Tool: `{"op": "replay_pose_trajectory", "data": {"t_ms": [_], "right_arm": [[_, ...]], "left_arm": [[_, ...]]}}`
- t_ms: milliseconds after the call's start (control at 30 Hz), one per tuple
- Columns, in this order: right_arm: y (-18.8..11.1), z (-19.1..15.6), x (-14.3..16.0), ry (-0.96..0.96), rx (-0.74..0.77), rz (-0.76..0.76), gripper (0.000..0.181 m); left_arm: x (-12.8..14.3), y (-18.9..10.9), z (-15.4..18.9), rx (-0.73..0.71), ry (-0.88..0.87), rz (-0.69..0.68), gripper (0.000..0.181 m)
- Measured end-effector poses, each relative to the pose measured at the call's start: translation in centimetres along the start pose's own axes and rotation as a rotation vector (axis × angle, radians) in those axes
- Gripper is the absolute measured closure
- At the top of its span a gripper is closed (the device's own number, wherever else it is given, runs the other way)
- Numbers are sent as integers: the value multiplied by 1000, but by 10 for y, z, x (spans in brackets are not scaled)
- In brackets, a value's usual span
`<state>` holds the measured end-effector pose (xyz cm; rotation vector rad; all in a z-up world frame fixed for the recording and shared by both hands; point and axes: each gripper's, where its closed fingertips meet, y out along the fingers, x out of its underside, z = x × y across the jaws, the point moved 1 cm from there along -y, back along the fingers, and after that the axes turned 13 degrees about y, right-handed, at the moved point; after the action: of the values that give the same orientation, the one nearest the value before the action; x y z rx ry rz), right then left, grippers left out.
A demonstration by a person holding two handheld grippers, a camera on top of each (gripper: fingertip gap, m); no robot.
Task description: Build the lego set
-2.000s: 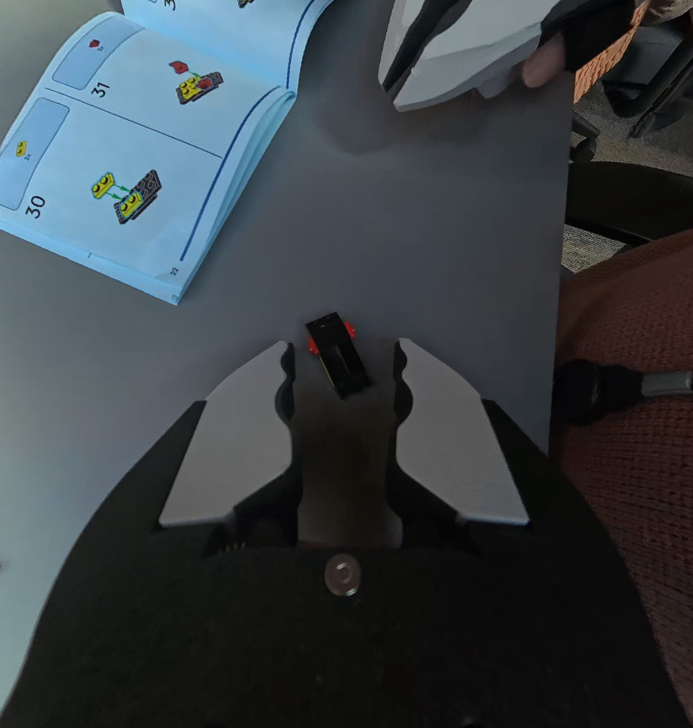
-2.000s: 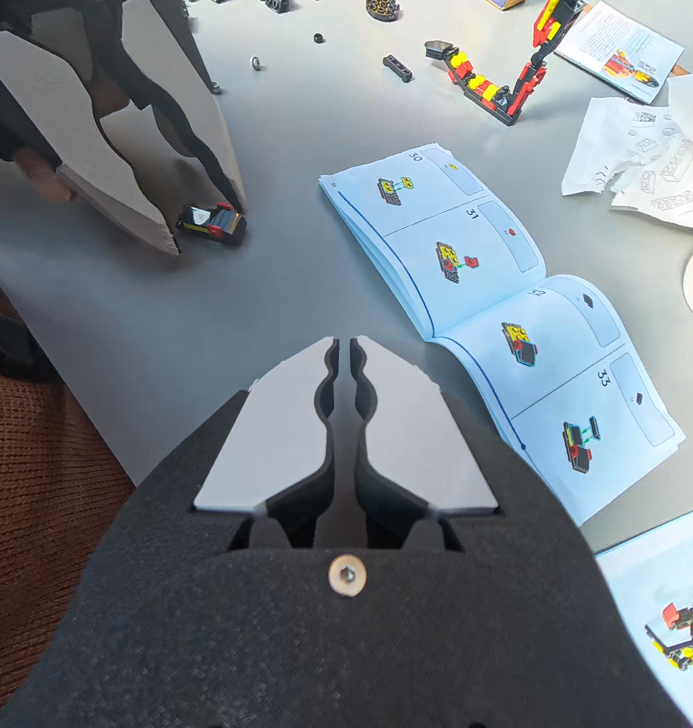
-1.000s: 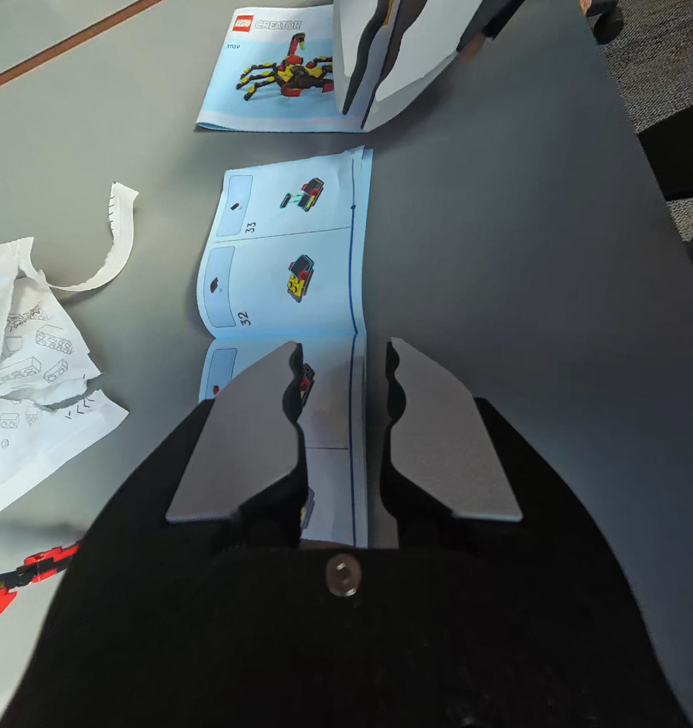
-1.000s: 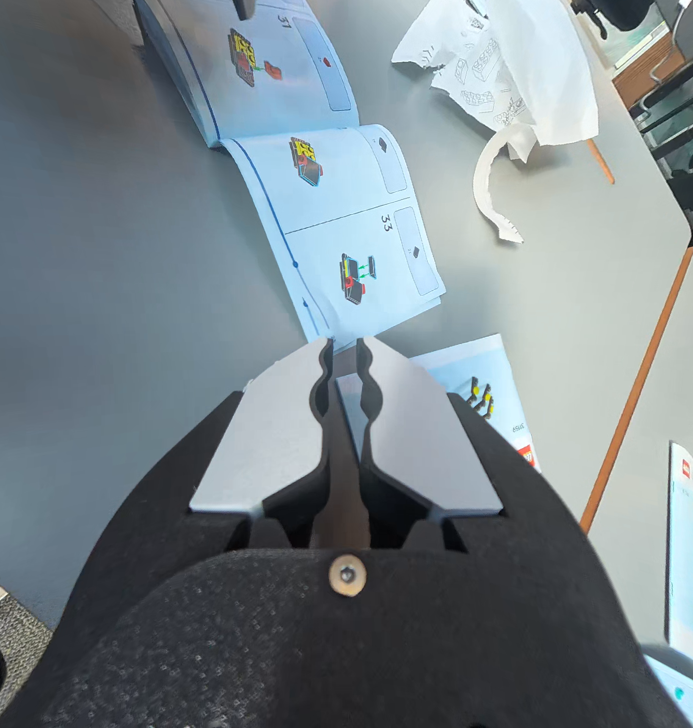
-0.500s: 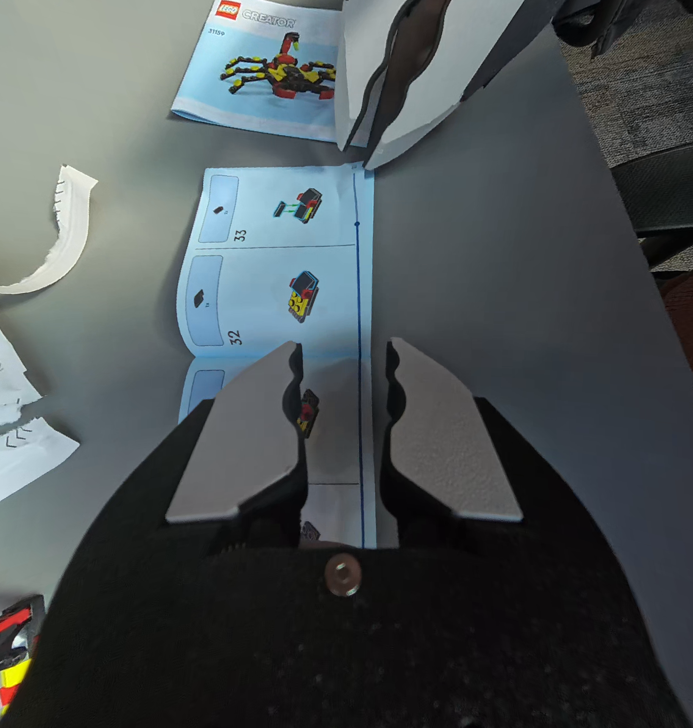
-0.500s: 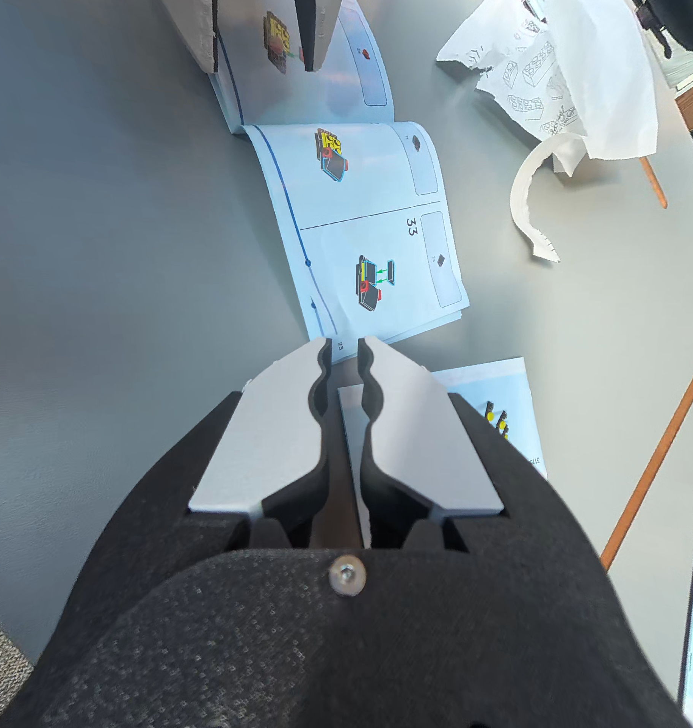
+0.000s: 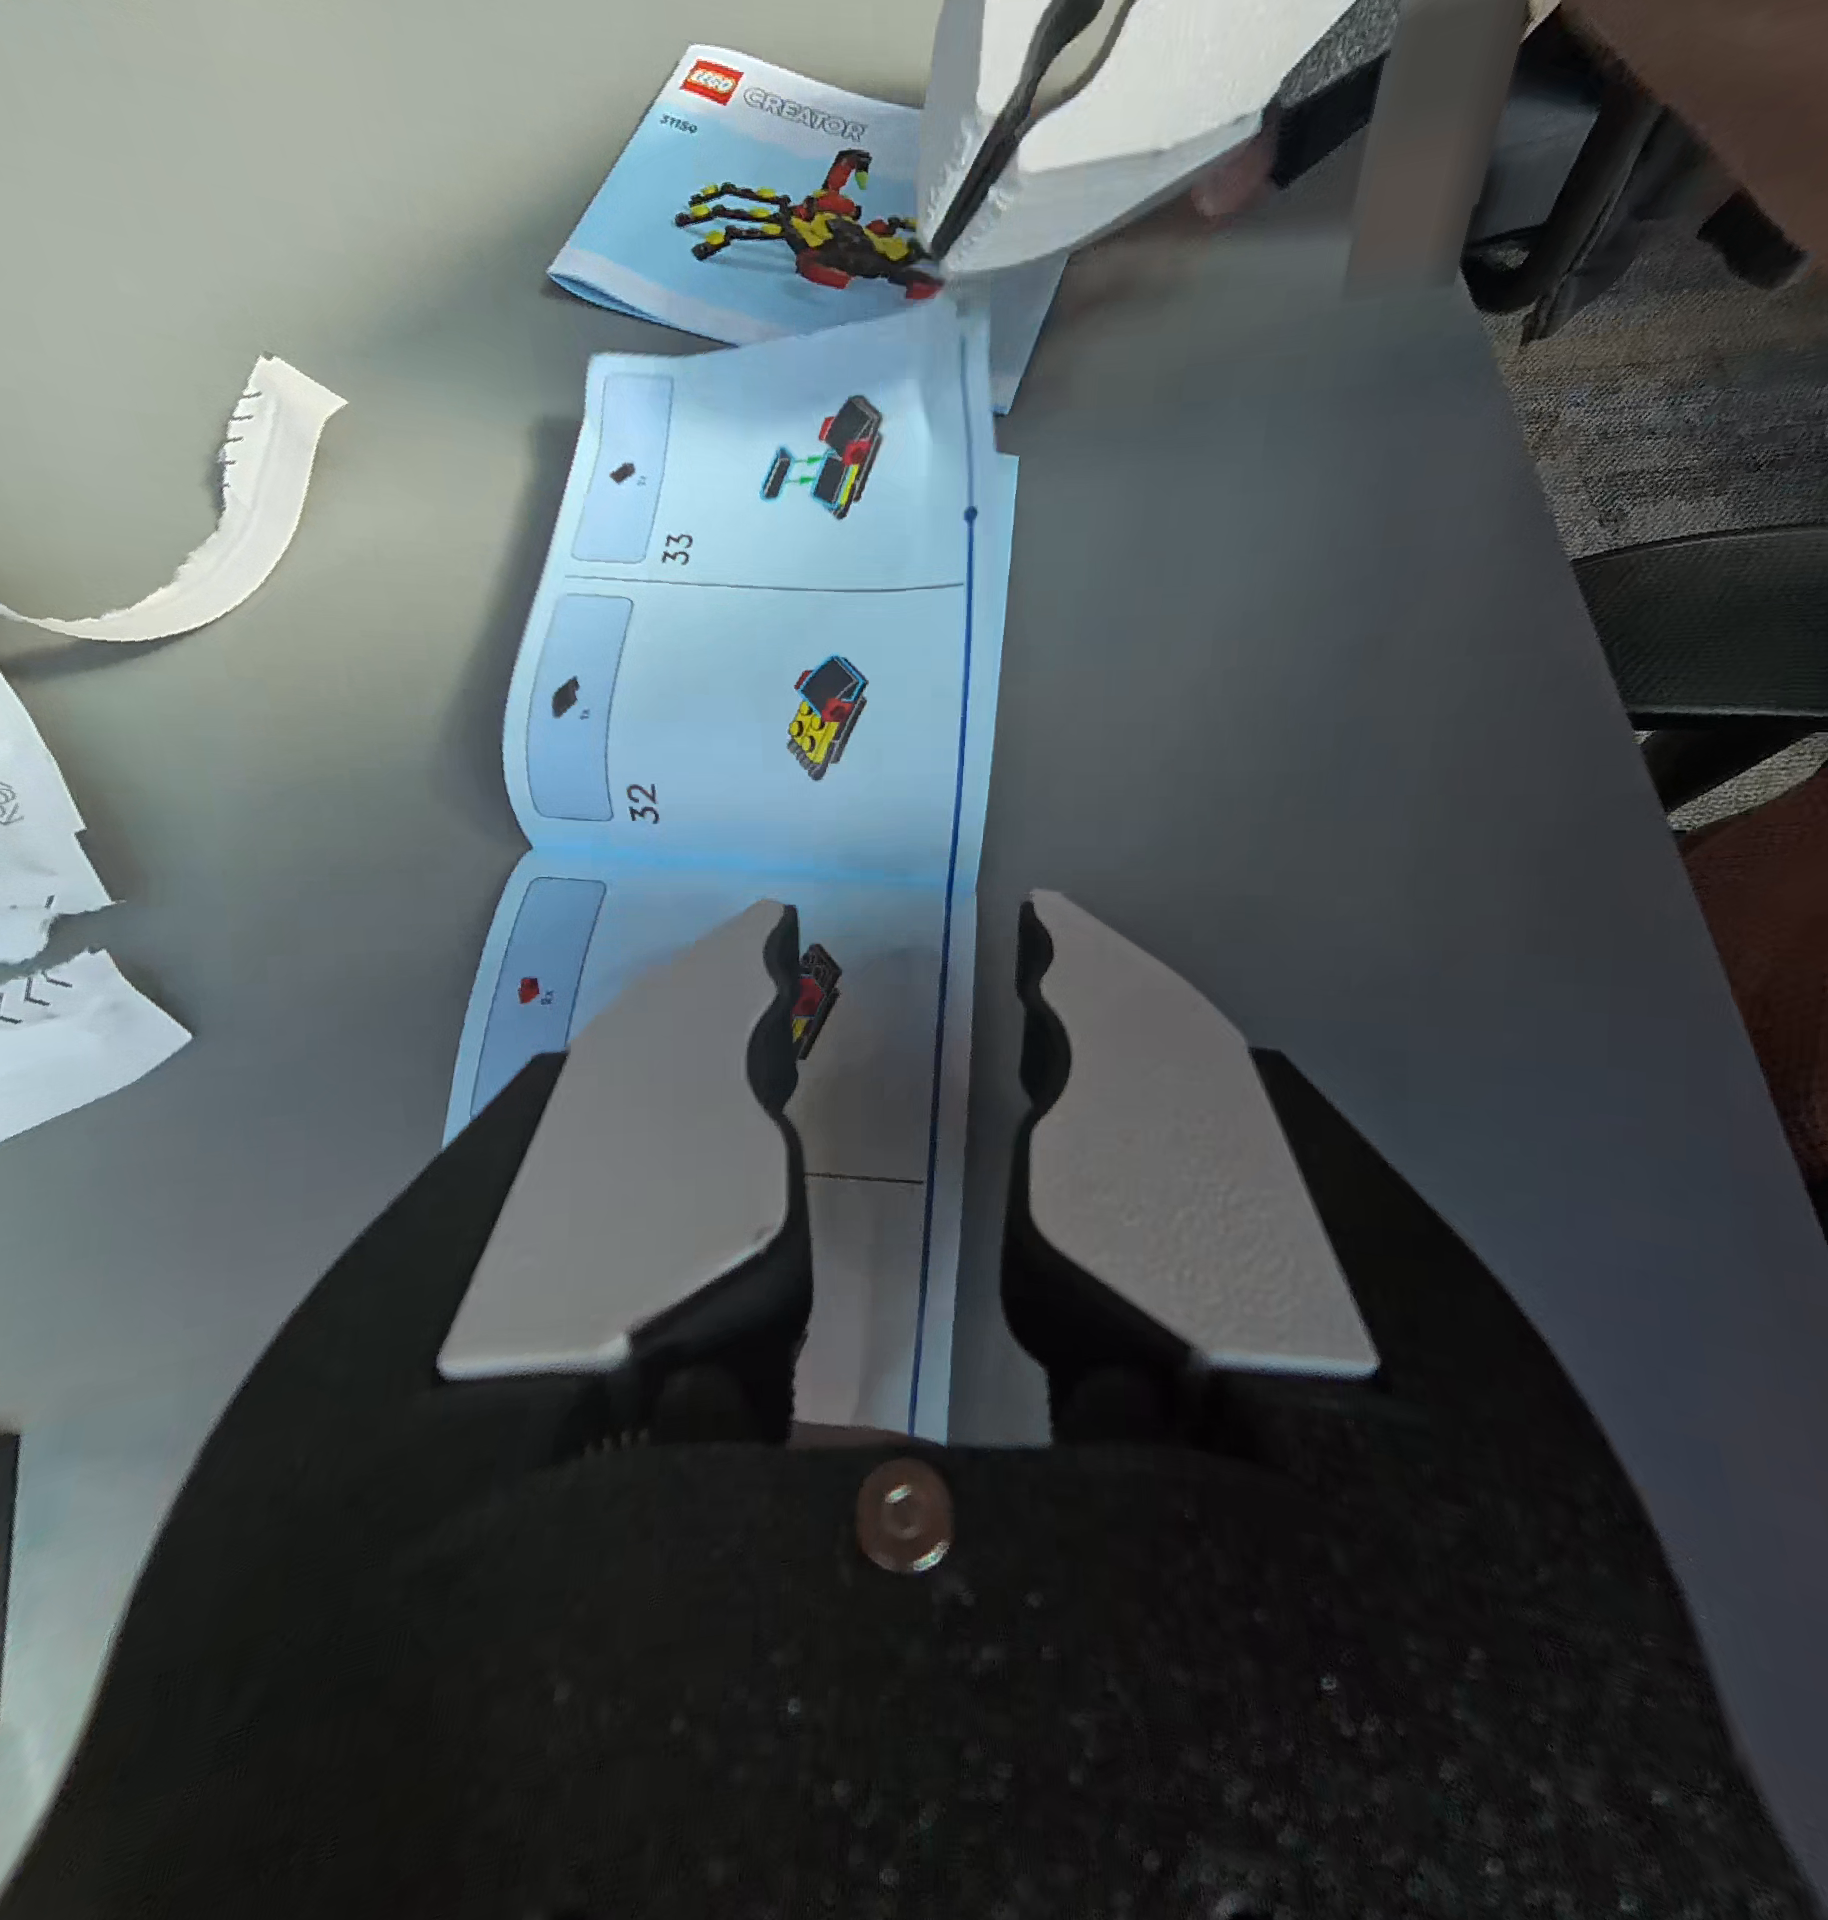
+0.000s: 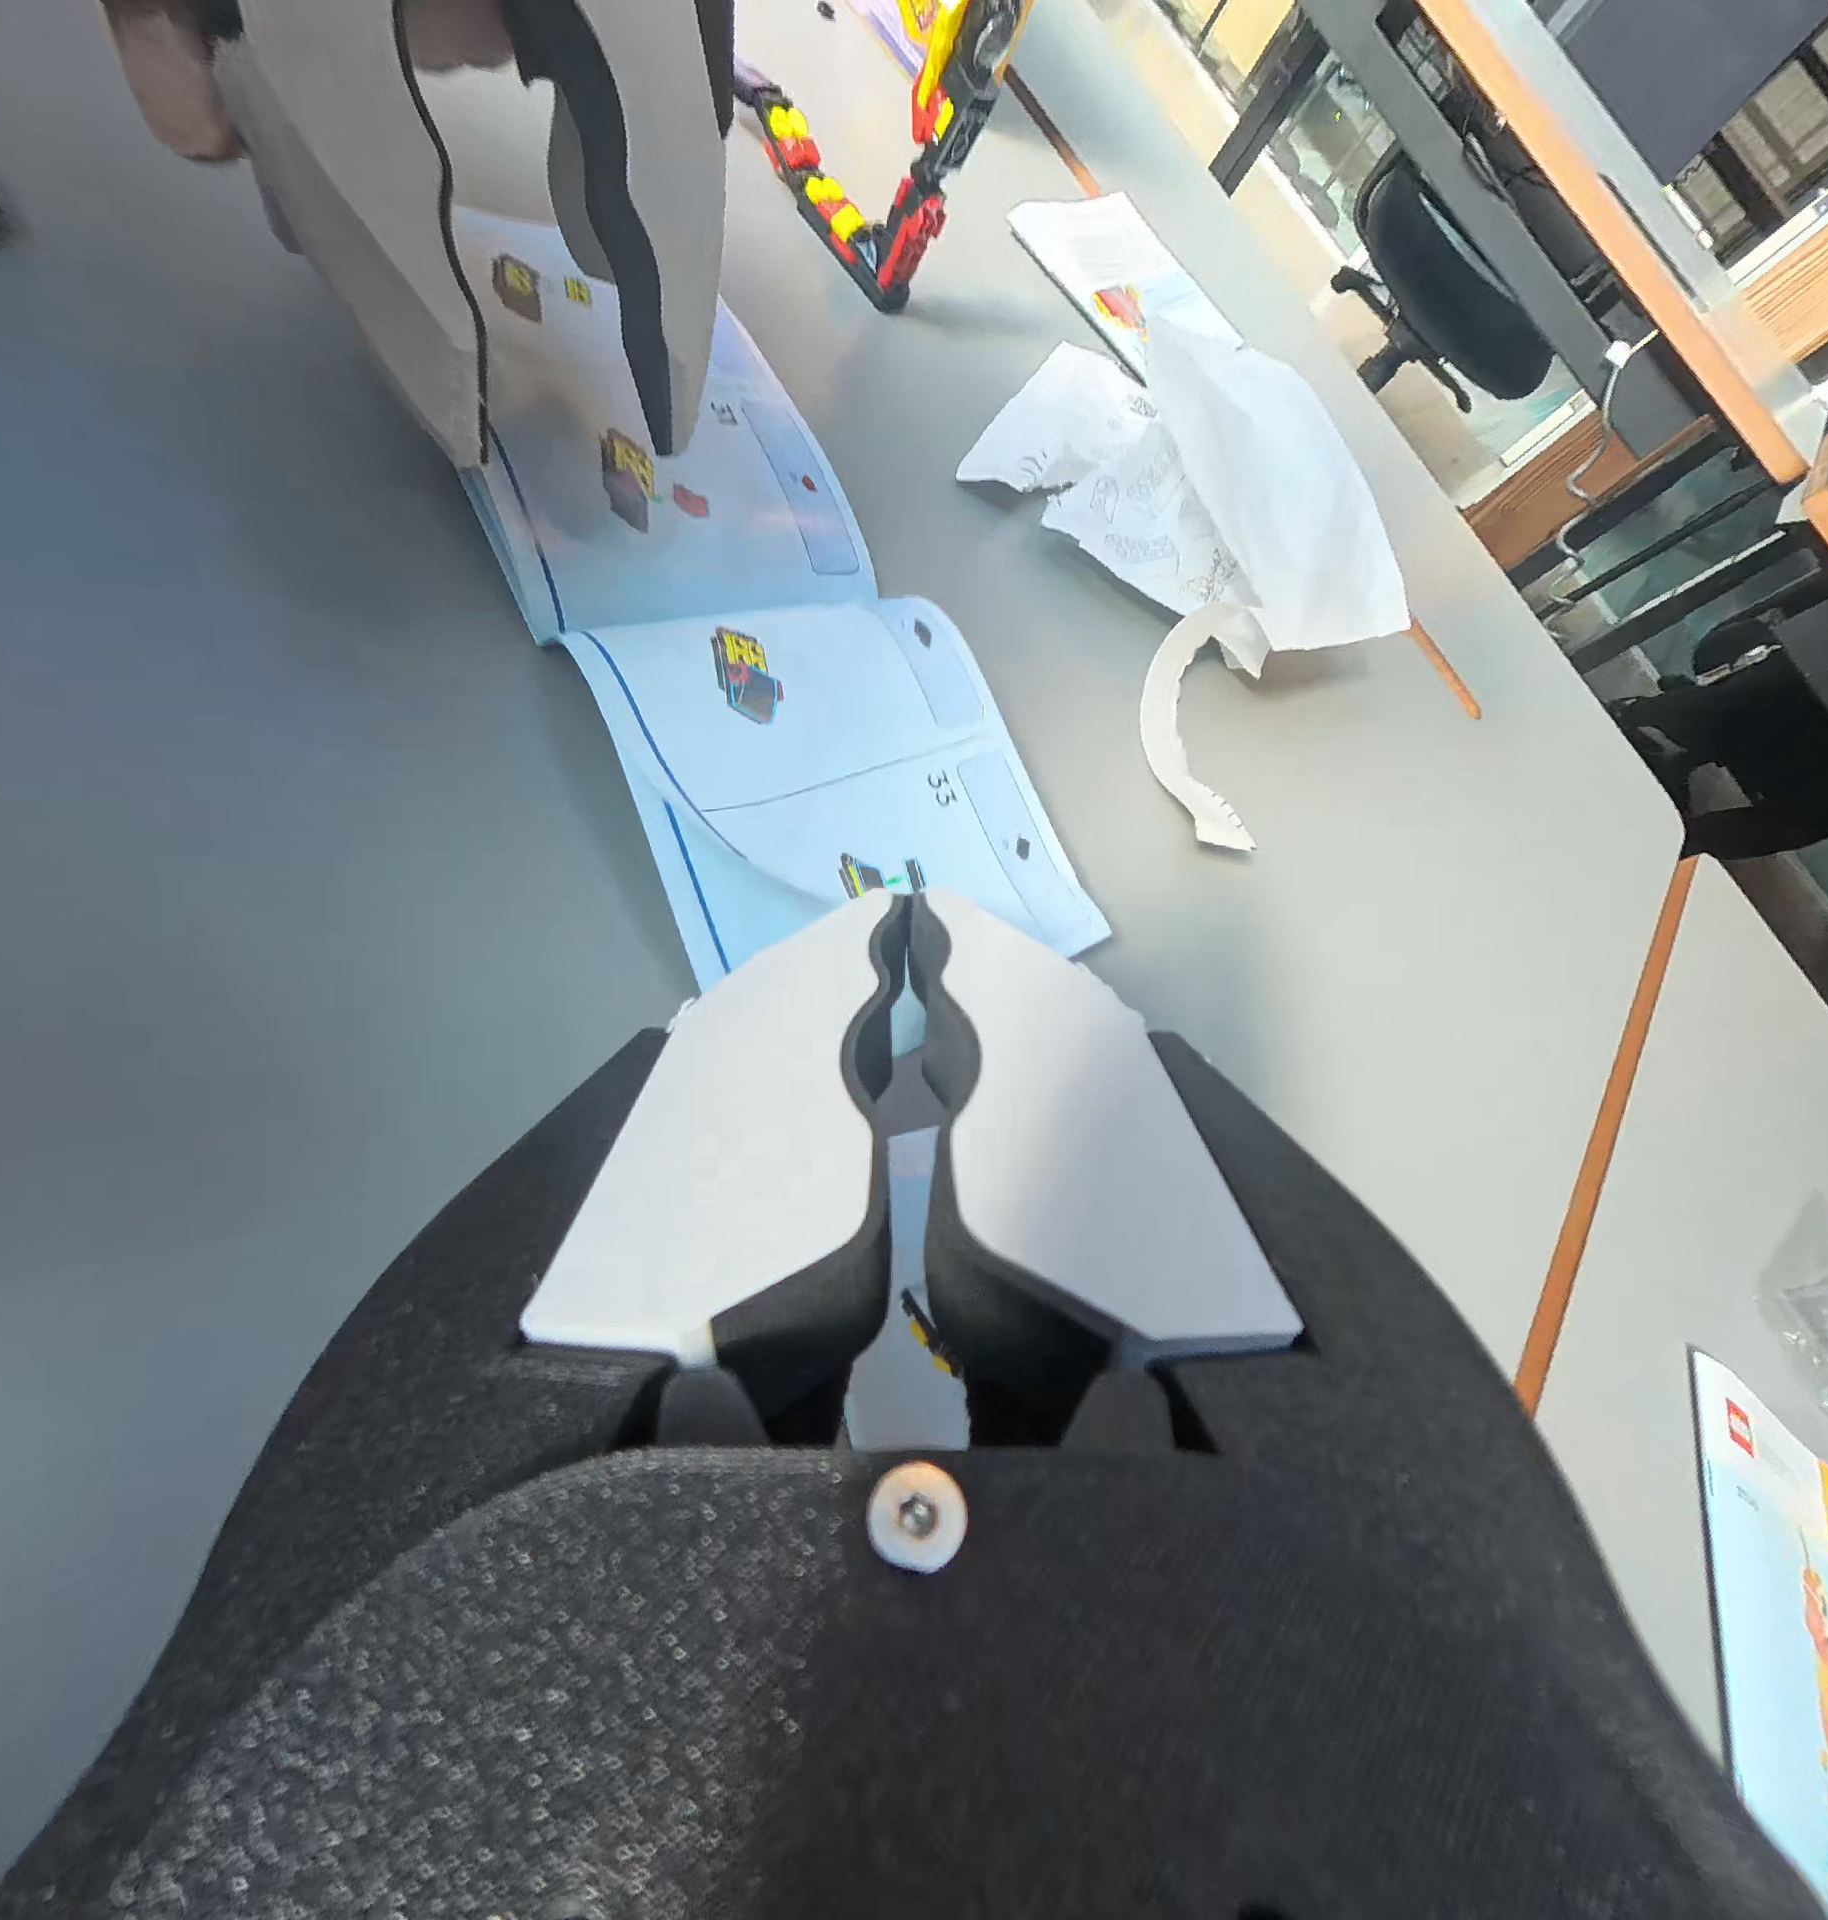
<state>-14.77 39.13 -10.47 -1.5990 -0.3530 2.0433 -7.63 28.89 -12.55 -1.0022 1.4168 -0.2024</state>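
Observation:
The open light-blue instruction booklet (image 7: 785,675) lies on the grey table (image 7: 1253,727); it also shows in the right wrist view (image 8: 785,727). My left gripper (image 7: 905,909) is open and empty, hovering over the booklet's near page. It shows at the top of the right wrist view (image 8: 567,447). My right gripper (image 8: 908,902) is shut at the far corner of the booklet's page, which curls up to its tips. It shows at the top of the left wrist view (image 7: 936,255). A red, yellow and black lego build (image 8: 868,208) stands beyond the booklet.
A second booklet with a scorpion cover (image 7: 744,177) lies under the page corner. Torn white paper bags (image 8: 1201,468) and a curled paper strip (image 8: 1170,707) lie beside the booklet. Another booklet (image 8: 1803,1558) and a plastic bag (image 8: 1824,1330) are at the right. The table edge (image 7: 1575,727) runs close by. Tip to tip, the grippers are about 12 cm apart.
My right gripper has closed at the page corner and the page edge has lifted. My left gripper moved from the small black lego piece to over the booklet, staying open.

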Motion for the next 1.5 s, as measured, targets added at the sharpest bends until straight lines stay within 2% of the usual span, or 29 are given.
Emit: {"op": "replay_pose_trajectory", "data": {"t_ms": [67,167,200,300,367,500,600,767,867,967,1267,1400,1500], "right_arm": [[-1,-1,-20,-22,15,59,181],[3,-22,-66,-84,-1,192,181],[7,-28,-71,-130,5,168,181],[4,-19,-43,-175,44,-14,180],[-6,-13,-13,-103,-21,-63,168],[-6,-9,23,-94,-37,-155,168],[3,-13,36,-122,-44,-220,166],[10,-15,42,-99,-83,-235,167],[15,-15,45,-105,-107,-237,181],[16,-11,49,-98,-102,-240,181],[17,-3,19,-115,-13,-83,181],[16,-4,-18,-169,16,13,181],[12,-5,-36,-247,44,9,181]], "left_arm": [[3,-5,-1,-17,-28,10,141],[9,-19,-1,-64,-66,30,141],[13,-23,-1,-83,-69,30,141],[25,-28,0,-93,-84,9,141],[25,-28,1,-84,-90,23,142],[14,-24,4,-48,-83,68,142],[11,-21,5,-39,-77,74,142],[6,-22,6,-37,-75,89,142],[6,-24,7,-32,-77,93,142],[9,-28,4,-51,-89,91,142],[18,-35,4,-66,-131,106,142],[19,-38,4,-76,-139,109,142],[22,-38,6,-74,-148,103,142]]}}
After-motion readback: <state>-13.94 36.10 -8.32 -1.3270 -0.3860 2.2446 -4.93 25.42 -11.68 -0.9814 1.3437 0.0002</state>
